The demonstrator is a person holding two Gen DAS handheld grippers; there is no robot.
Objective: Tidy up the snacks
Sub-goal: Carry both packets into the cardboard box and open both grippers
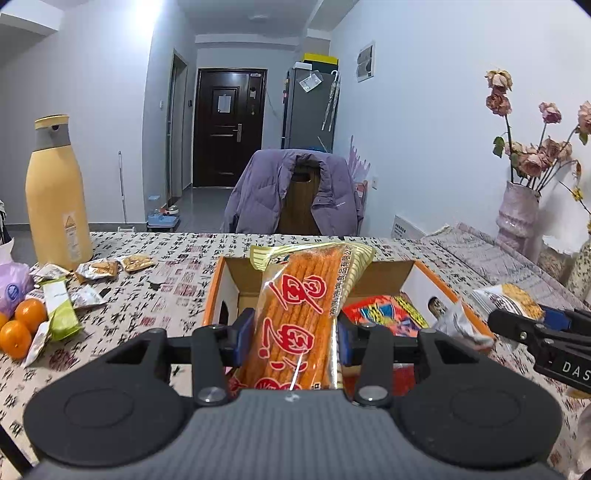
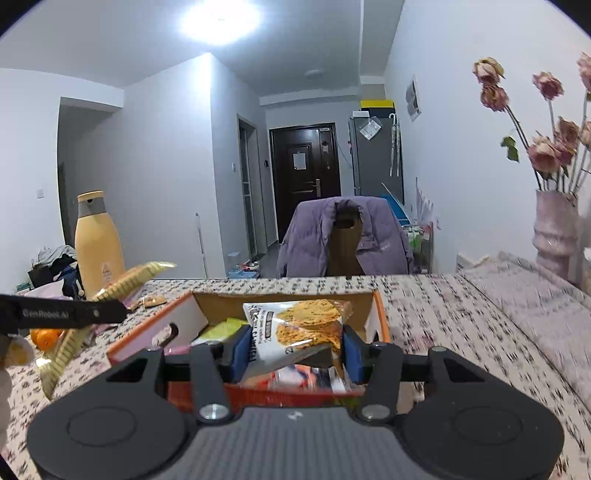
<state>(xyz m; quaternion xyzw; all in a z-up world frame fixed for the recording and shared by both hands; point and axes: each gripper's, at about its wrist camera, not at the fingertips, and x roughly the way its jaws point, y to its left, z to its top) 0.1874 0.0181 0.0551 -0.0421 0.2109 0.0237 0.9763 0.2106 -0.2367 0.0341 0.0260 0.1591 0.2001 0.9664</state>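
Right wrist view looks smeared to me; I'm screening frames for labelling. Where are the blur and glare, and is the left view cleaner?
Right wrist view: tablecloth streaked at right, ceiling light blown out, cracker packet sharp. Left wrist view: sharp overall, spicy-stick packet legible, milder ceiling glare.

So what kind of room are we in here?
Most likely a home dining area in a small apartment: a patterned cloth-covered table, a chair draped with a purple jacket, a fridge beside the dark entrance door.
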